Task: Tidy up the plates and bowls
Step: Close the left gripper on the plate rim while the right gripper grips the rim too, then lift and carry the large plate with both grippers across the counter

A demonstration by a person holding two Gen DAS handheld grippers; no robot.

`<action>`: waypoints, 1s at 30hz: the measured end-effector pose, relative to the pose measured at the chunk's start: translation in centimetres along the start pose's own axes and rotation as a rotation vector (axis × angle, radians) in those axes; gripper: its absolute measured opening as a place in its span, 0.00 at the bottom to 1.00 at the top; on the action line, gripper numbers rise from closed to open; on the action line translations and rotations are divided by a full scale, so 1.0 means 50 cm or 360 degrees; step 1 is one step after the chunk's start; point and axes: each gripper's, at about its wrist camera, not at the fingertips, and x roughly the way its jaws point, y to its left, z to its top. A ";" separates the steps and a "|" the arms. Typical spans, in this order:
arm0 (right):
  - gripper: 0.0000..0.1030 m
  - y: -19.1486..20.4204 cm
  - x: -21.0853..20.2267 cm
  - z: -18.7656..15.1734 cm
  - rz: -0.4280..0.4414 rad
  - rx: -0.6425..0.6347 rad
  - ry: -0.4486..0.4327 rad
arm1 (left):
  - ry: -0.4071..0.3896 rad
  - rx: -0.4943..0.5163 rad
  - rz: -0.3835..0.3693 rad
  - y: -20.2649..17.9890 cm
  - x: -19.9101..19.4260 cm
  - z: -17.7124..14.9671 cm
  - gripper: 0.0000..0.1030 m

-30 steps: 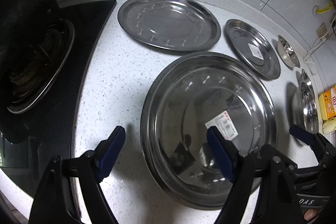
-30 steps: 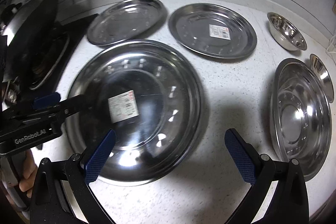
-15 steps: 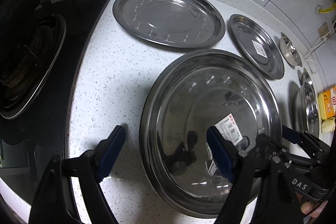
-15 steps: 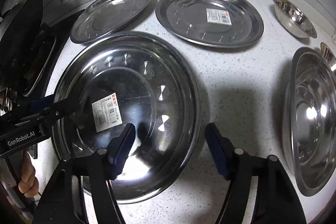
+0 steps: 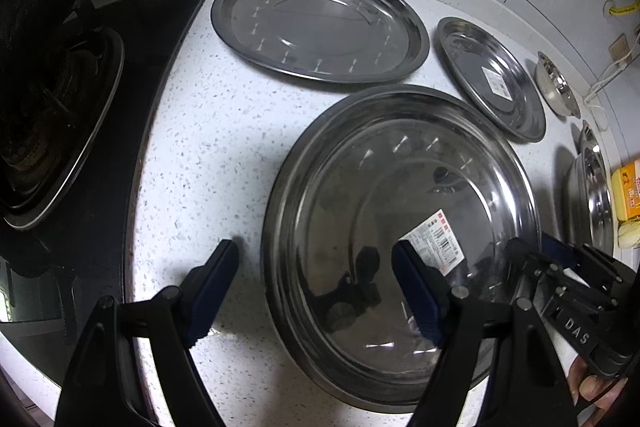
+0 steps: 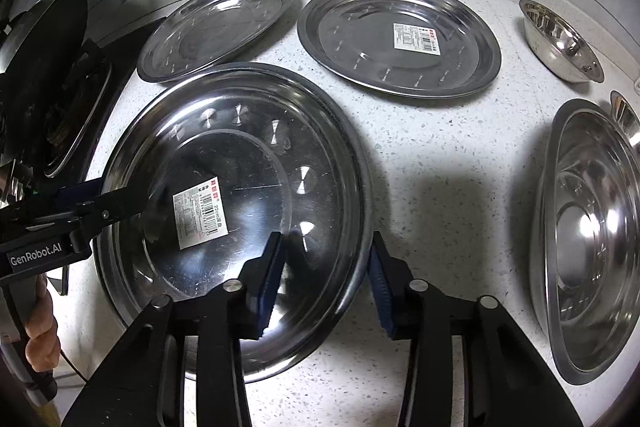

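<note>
Right wrist view: the right gripper [image 6: 326, 275] straddles the near-right rim of the large labelled plate [image 6: 224, 155] on the speckled counter [image 6: 440, 163], jaws closing, pads not yet pressing. The left gripper [image 5: 316, 279] stands released, wide across the plate's left rim. Two smaller plates [image 6: 400, 39] lie farther back; bowls [image 6: 560, 43] sit right.

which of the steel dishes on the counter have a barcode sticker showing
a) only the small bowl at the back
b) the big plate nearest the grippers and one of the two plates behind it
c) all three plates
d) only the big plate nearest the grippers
b: the right wrist view shows a white barcode sticker in the large steel plate and another in the right rear plate; the left rear plate has none.
</note>
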 end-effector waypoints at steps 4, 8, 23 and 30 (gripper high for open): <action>0.12 -0.012 -0.001 -0.002 0.0022 0.0033 -0.0007 | -0.0009 0.0089 0.0027 -0.016 0.001 -0.006 0.64; 0.12 -0.004 -0.001 -0.005 -0.0003 0.0016 -0.0021 | -0.0056 0.0114 0.0192 -0.009 -0.003 -0.015 0.21; 0.12 0.004 -0.039 -0.020 -0.0026 0.0020 -0.0110 | -0.0072 -0.0033 -0.0028 0.047 -0.066 -0.040 0.11; 0.12 0.005 -0.108 -0.038 -0.0014 0.0009 -0.0199 | -0.0122 0.0000 -0.0103 0.039 -0.130 -0.074 0.11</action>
